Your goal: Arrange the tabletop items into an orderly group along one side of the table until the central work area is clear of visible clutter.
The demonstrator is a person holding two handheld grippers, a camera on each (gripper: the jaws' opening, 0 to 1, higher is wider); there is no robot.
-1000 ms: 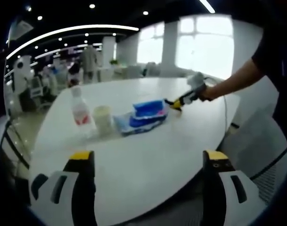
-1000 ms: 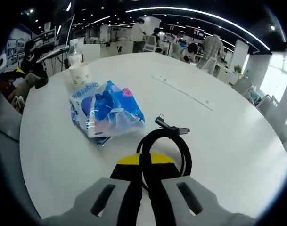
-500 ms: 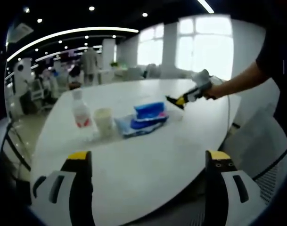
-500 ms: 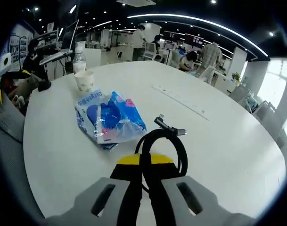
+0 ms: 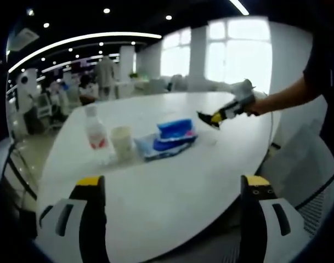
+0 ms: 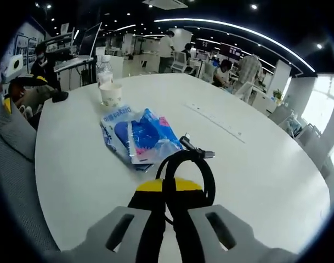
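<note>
1. Jaws of the right gripper [image 6: 169, 192] are clamped on a coiled black cable [image 6: 184, 174], which loops up just ahead of the yellow tips with its plug end sticking out beyond the coil. The load hangs above the bench [image 6: 254, 164], not on it.
2. Jaws of the left gripper [image 5: 172, 189] stand wide apart and hold nothing; white bench surface lies between and ahead of them.
3. Ahead of the right jaws and slightly to their left lies the blue packet [image 6: 138, 138], with the paper cup [image 6: 111, 93] and the water bottle [image 6: 104, 65] farther out along the same line. From the left jaws, the bottle [image 5: 94, 129], cup [image 5: 122, 142] and packet [image 5: 169, 135] sit in a row well ahead, and the right gripper [image 5: 219, 118] hovers past the packet's far end.
4. The step in hand looks like carrying the cable to join that row. To do it well, I would lower the coil flat beside the packet, near but not on top of it, so the group reads as one tidy line.
5. Keep the grip firm until the coil rests on the bench; a springy cable may uncoil and sprawl towards the middle once let go.
6. The plug end could catch the packet's loose wrapper, so approach from the open side.
</note>
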